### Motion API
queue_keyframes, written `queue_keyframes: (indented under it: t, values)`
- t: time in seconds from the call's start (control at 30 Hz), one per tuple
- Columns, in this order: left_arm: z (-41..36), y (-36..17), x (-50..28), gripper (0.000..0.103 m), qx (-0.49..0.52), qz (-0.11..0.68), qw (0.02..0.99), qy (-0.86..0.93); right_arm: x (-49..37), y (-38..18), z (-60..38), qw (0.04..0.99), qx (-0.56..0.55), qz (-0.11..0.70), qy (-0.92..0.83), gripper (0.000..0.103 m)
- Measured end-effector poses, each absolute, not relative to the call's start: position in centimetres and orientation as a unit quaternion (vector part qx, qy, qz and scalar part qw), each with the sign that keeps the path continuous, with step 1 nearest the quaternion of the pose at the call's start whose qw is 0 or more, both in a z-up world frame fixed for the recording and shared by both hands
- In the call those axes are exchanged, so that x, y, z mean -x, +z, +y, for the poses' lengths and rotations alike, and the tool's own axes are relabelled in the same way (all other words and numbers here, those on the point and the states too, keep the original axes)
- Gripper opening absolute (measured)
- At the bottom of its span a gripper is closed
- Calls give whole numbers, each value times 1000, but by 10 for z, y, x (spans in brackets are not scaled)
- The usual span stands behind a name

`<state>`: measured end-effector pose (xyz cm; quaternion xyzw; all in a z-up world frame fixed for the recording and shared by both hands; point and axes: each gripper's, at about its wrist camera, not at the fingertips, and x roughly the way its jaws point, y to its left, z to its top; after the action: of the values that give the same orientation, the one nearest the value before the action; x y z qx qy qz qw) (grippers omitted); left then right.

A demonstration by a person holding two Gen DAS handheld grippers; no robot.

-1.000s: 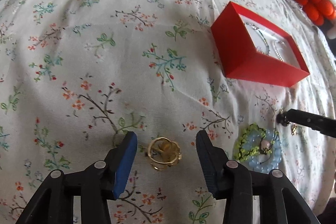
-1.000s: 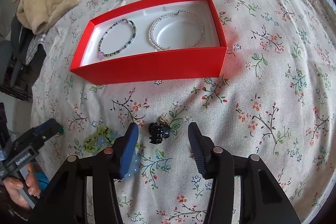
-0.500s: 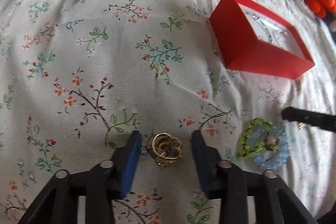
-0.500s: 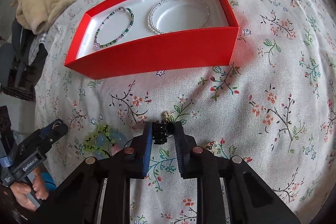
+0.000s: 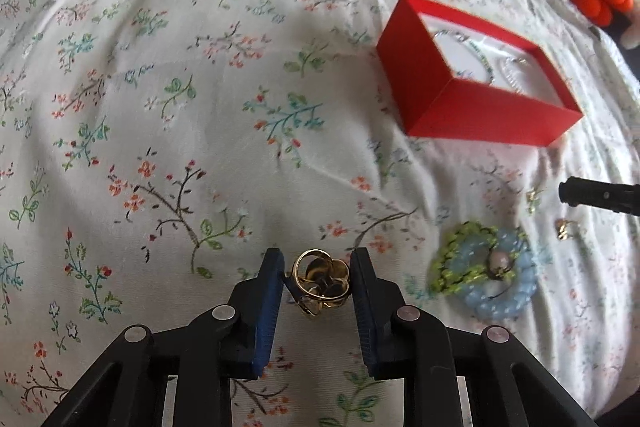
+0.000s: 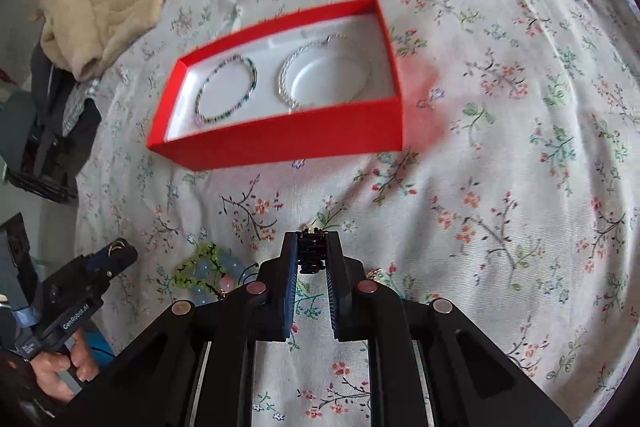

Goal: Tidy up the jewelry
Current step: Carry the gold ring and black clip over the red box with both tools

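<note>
A: Where is the jewelry now?

B: Gold ring [image 5: 320, 285] is low centre in left wrist view, between the pads of left gripper [image 5: 318, 287]. Jaws were just closing; pads touch it both sides, so it's grasped. Black clip [image 6: 313, 253] is low centre in right wrist view, clamped by right gripper [image 6: 313, 251], whose jaws also just closed.

A: What can go wrong?

B: I think the ring can twist out; it is round and held only at its edges. The clip sits at the very tips, so it may slip on the way to the red box [image 6: 280, 143], upper centre.

A: Anything in the way?

B: The box wall must be cleared. Two bracelets already lie inside. Bead bracelets [image 5: 484, 275] and a small earring [image 5: 563, 229] wait on the floral sheet [image 5: 200, 107], lower right.
</note>
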<state>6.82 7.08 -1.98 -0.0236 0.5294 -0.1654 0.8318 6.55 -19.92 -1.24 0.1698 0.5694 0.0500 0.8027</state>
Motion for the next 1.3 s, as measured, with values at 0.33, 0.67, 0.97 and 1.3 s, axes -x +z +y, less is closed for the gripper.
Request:
queue_keyframes:
  t: [0.33,0.67,0.97,1.3]
  values:
    - [49,2,-73,27,39,509,840,-183,-65,9,-213,814,-193,545,51,14]
    - [22,24,-84,27,57,483,849,-204,-70,24,-216,827,-196,524,57,14]
    - [-12,33,-104,27,52,441,864,-237,-89,31,-223,849,-196,485,72,14]
    - [-34,18,-129,28,36,431,869,-239,-110,24,-231,866,-172,463,84,14]
